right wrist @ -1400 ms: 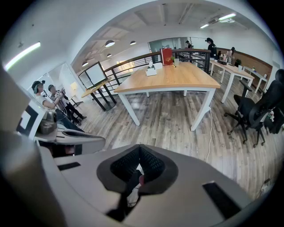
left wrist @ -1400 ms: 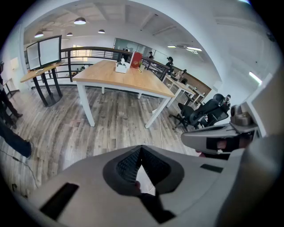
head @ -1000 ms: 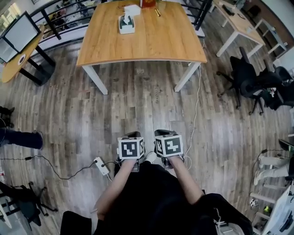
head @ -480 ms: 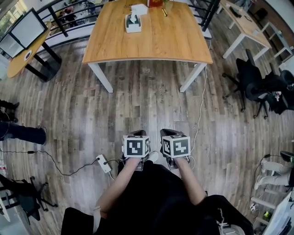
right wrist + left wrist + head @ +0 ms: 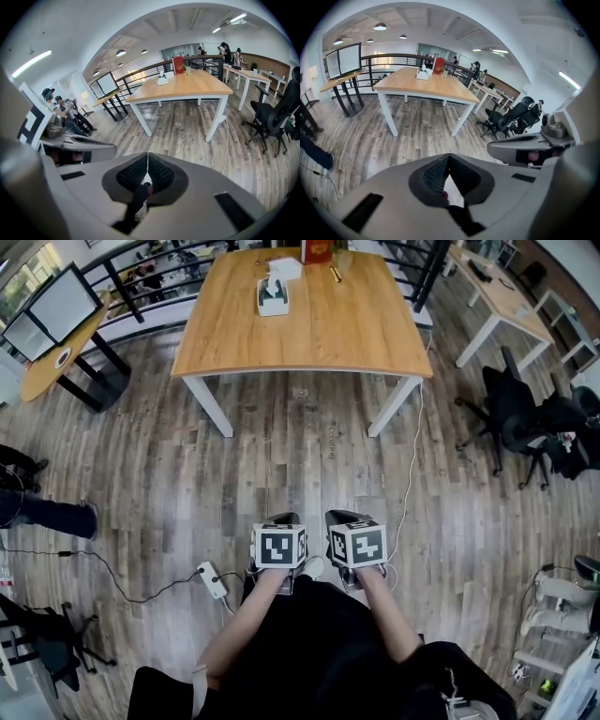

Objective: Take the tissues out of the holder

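The white tissue holder (image 5: 273, 298), with a tissue sticking up from it, stands at the far end of a wooden table (image 5: 309, 334), well ahead of me across the plank floor. It also shows small in the left gripper view (image 5: 423, 74) and the right gripper view (image 5: 162, 80). Both grippers are held side by side close to my body, far from the table. The left gripper (image 5: 277, 519) has its jaw tips together (image 5: 449, 155) with nothing between them. The right gripper (image 5: 339, 517) is likewise shut and empty (image 5: 148, 153).
A red box (image 5: 317, 251) stands behind the holder. Black office chairs (image 5: 525, 418) are at the right. A stand with monitors (image 5: 56, 315) is at the left, near a person's legs (image 5: 37, 512). A power strip (image 5: 211, 579) and cables lie on the floor.
In the head view the table, the holder and both grippers sit slightly lower in the picture than a second ago. Both grippers stay side by side with jaws together.
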Available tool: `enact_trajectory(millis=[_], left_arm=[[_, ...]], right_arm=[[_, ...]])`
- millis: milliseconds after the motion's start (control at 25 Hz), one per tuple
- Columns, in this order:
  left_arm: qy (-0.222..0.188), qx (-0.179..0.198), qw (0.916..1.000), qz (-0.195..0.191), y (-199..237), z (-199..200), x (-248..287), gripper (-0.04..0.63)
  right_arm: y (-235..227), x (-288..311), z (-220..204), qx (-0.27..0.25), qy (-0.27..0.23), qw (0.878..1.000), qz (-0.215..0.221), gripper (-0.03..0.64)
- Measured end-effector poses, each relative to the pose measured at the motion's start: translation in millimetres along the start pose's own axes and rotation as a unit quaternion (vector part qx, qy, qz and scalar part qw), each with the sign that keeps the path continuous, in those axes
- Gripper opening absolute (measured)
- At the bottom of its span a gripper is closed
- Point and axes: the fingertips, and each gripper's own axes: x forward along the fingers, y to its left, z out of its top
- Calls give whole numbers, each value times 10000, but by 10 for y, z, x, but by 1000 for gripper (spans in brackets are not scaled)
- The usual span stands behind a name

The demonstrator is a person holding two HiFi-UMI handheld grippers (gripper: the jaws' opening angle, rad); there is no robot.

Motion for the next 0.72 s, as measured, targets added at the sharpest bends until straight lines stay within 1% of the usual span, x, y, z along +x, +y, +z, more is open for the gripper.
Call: enact_trajectory(millis=[200,400,600,720], left_arm=[[-85,-60,9999,79,-18,36,-31,0],[-67,-108,9996,238,82,22,-69,0],[43,-199,9993,300,239,45,-25,0],[110,-159,9996,220,282,130,63,0]], right_arm=[[28,5,25,-193,52,9997,113,12],[153,80,116,-258,9,9988,412,14],[236,214,203,-275,12,9983,521,14],[190,278,230,-209,54,9987,466,21]])
